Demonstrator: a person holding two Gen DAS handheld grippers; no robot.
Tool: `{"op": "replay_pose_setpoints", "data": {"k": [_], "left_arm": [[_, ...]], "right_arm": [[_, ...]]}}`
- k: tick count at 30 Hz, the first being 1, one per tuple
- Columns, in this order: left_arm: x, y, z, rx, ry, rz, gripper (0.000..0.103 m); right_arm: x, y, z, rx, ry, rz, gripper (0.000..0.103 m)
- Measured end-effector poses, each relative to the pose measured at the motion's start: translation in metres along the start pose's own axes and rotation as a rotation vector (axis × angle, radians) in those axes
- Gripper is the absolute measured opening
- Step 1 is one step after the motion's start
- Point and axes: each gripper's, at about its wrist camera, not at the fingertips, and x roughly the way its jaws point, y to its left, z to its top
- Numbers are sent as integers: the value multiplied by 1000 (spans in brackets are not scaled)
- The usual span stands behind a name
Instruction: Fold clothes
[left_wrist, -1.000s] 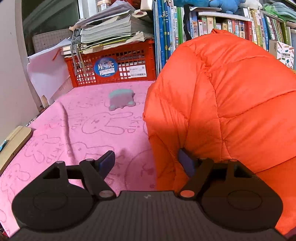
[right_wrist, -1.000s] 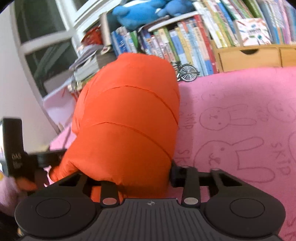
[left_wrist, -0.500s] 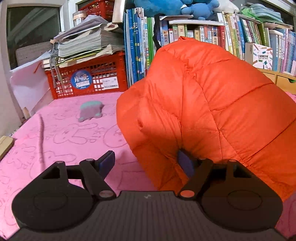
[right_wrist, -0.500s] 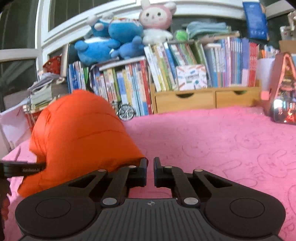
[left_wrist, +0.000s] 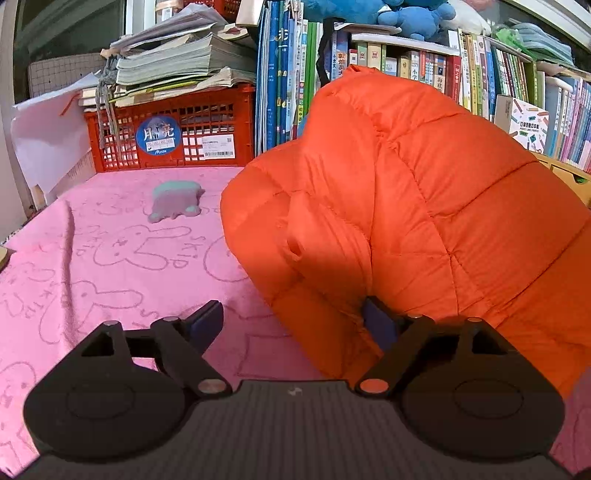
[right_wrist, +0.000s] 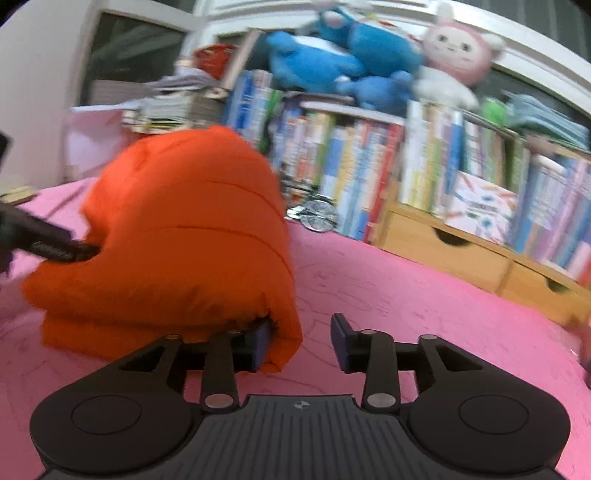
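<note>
A puffy orange jacket (left_wrist: 424, 206) lies bunched into a thick folded mound on the pink rabbit-print blanket (left_wrist: 110, 258). My left gripper (left_wrist: 291, 314) is opening wide; its right finger is tucked into a fold at the jacket's lower edge, while its left finger hangs free over the blanket. From the right wrist view, the jacket (right_wrist: 192, 236) fills the left half. My right gripper (right_wrist: 301, 326) is also opening: its left pad touches the jacket's near corner and its right pad is free. The left gripper's black finger (right_wrist: 55, 247) pokes into the mound's far side.
A red crate (left_wrist: 177, 133) stacked with papers and a row of books (left_wrist: 406, 62) line the back. A small teal-grey toy (left_wrist: 173, 201) lies on the blanket. Wooden drawers (right_wrist: 461, 251), plush toys (right_wrist: 332, 66) and a small bicycle model (right_wrist: 314, 218) stand behind the blanket (right_wrist: 406, 302).
My right gripper went from closed against the jacket's edge to fully shut, then spread apart while rolling and shifting sideways. The left jaws widened a little and its view swung left.
</note>
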Motion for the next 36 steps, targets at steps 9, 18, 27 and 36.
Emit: {"op": "replay_pose_setpoints", "data": {"k": [9, 18, 27, 36], "left_arm": [[2, 7, 0, -32, 11, -19, 90], [6, 15, 0, -78, 31, -42, 94], [3, 12, 9, -71, 29, -92, 91], [-6, -28, 13, 26, -40, -178, 89]], "right_arm": [[13, 7, -1, -119, -68, 100, 80], [59, 24, 18, -155, -51, 145, 78], [34, 13, 18, 164, 22, 68, 20], [-43, 33, -19, 249, 47, -54, 26]]}}
